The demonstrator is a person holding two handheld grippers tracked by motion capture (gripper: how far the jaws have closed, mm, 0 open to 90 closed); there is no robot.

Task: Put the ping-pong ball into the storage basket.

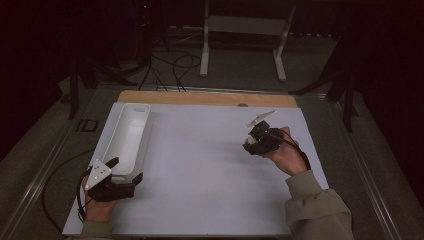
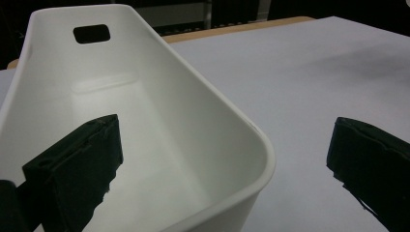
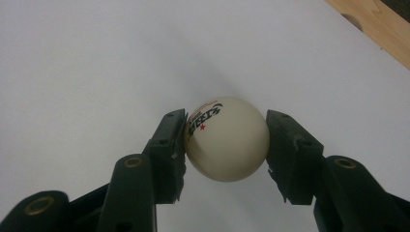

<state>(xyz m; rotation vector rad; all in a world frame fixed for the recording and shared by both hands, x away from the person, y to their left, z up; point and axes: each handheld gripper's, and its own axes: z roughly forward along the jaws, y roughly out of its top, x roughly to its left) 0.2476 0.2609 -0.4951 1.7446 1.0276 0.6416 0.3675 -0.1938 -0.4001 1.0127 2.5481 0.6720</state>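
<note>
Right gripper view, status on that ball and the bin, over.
Right gripper shut on white ball, above the white mat. Left gripper open, straddling the near wall of the white bin. Mat between ball and bin bare.

Left hand [image 1: 97, 207] low at the near left of the table, holding the black two-jaw left gripper [image 1: 126, 171], grey three-cornered plate on top, a dark cable trailing behind it. Jaws spread wide, pointing forward and to the right; pads [image 2: 82, 166] press on nothing.

Right hand [image 1: 287, 152] farther out on the right side, forearm in an olive sleeve, wrist bent inward. It holds the black two-jaw right gripper [image 1: 250, 144], tilted downward and leftward. Its jaws are clamped, pads [image 3: 171, 145] pressing from both sides.
</note>
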